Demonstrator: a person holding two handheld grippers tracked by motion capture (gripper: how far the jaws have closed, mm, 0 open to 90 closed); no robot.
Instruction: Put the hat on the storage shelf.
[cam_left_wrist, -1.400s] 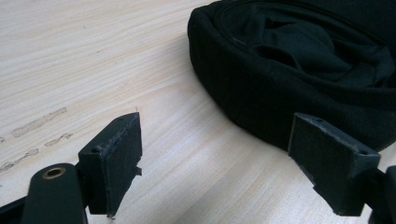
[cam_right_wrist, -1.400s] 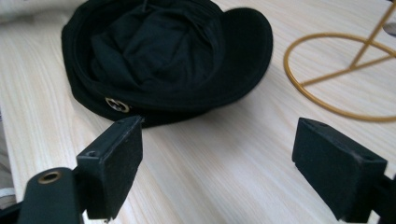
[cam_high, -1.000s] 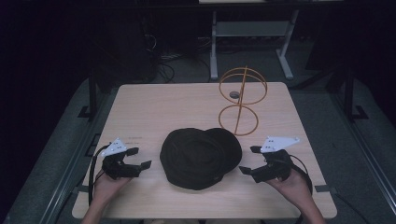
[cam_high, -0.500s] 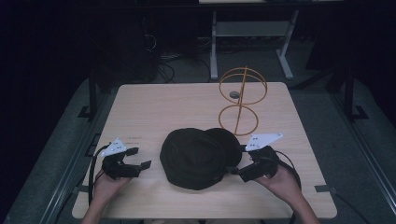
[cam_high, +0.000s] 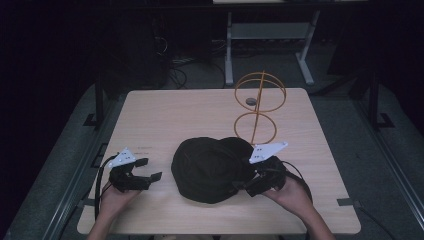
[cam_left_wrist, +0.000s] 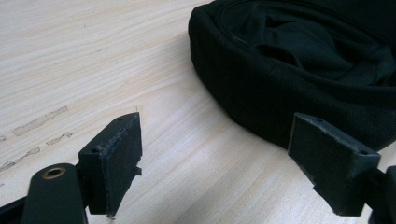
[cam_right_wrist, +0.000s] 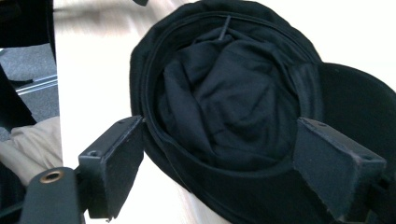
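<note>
- Moved since the earlier frames: the right gripper has been brought leftward from the bare table at the near right up to the right edge of the black cap; the left gripper and the cap itself are unchanged in place.
- Item: black cap, lying upside down at the near middle of the wooden table, opening upward, with its brim pointing to the far right.
- Appearance: dark fabric throughout; a crumpled soft lining is seen inside the crown in the right gripper view; the side band is seen standing as a low wall in the left gripper view.
- Handling, as judged: light, soft and easily crushed in the crown; the band and brim are likely somewhat stiffer. Slipping is not expected on cloth, but the crown would fold if pinched alone.
- Hold advised: the rim band, one jaw inside and one outside, or the brim edge.
- Right gripper: jaws set wide, nothing held; the near rim of the cap lies between them and appears not yet clamped.
- Left gripper: jaws wide and empty, just left of the cap, apart from it.
- Also listed: an orange wire stand of two rings on a stem at the far right of the table, and a small dark round object beside it.
</note>
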